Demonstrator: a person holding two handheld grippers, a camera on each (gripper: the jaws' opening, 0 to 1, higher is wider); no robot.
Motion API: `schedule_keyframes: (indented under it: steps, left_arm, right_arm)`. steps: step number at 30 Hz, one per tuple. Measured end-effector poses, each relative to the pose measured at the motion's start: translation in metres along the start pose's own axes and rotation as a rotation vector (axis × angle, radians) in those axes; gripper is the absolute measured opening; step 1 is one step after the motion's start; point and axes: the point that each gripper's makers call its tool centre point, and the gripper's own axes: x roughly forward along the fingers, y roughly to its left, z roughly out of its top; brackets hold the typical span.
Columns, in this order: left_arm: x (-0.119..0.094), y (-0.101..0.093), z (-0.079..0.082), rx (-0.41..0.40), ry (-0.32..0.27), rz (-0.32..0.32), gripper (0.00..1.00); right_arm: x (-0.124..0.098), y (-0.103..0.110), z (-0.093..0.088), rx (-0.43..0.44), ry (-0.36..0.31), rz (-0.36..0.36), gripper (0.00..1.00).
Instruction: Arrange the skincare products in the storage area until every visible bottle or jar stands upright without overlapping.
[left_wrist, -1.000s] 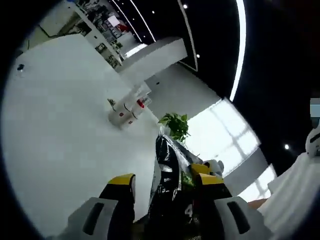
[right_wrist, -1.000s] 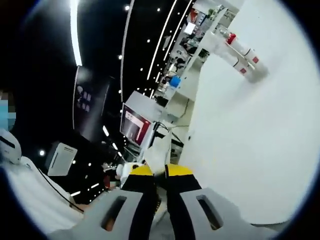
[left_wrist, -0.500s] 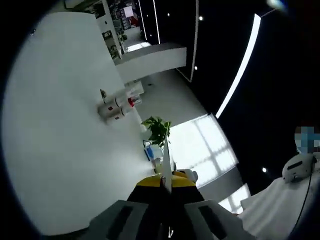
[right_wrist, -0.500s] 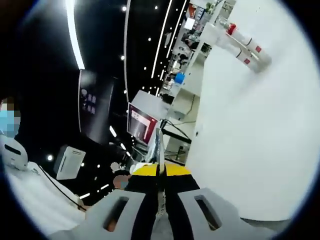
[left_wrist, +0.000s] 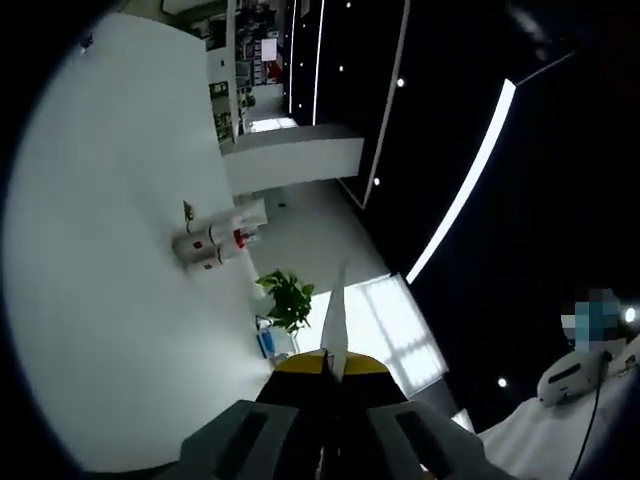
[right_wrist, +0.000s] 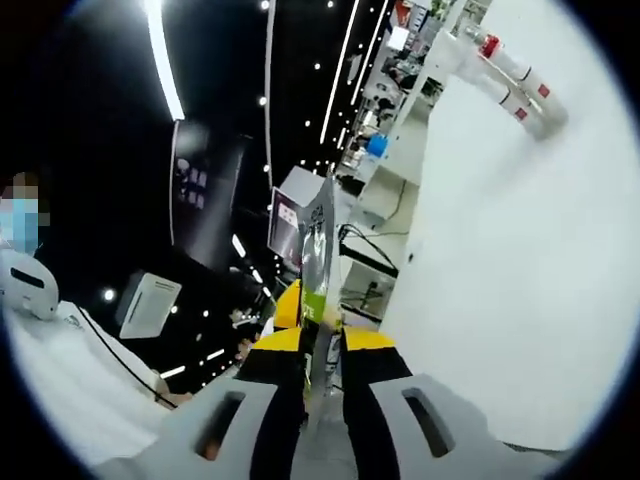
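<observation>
Several white bottles with red labels (left_wrist: 210, 245) lie on their sides in a tight cluster on the white table (left_wrist: 100, 300); one has a red cap. They appear again far off as the bottles (right_wrist: 515, 75) on the table (right_wrist: 520, 280). My left gripper (left_wrist: 333, 365) is shut on a thin flat packet (left_wrist: 335, 305) seen edge-on. In the right gripper view, my right gripper (right_wrist: 322, 345) is shut on a flat grey packet with a green patch (right_wrist: 318, 250). Both grippers hang off the table's edge, well away from the bottles.
A potted plant (left_wrist: 288, 298) stands past the table edge, with a bright window behind it. Shelves and counters (right_wrist: 385, 150) fill the dark room beyond the table. A person in white (right_wrist: 60, 370) stands close by. The table around the bottles is bare.
The left jaws were open around a dark glossy packet and have shut on it. The packet in the right jaws now stands up higher. Both views have swung.
</observation>
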Motion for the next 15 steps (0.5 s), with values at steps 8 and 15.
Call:
schedule_keyframes:
  steps: [8,15]
  left_arm:
    - [-0.003,0.004,-0.001,0.003,-0.003,0.025,0.01]
    - [-0.005,0.007,-0.001,0.010,0.012,0.043,0.01]
  right_arm:
    - [-0.006,0.005,0.003,0.069,-0.007,0.043,0.06]
    - [-0.013,0.007,0.016,0.135,-0.075,0.083,0.05]
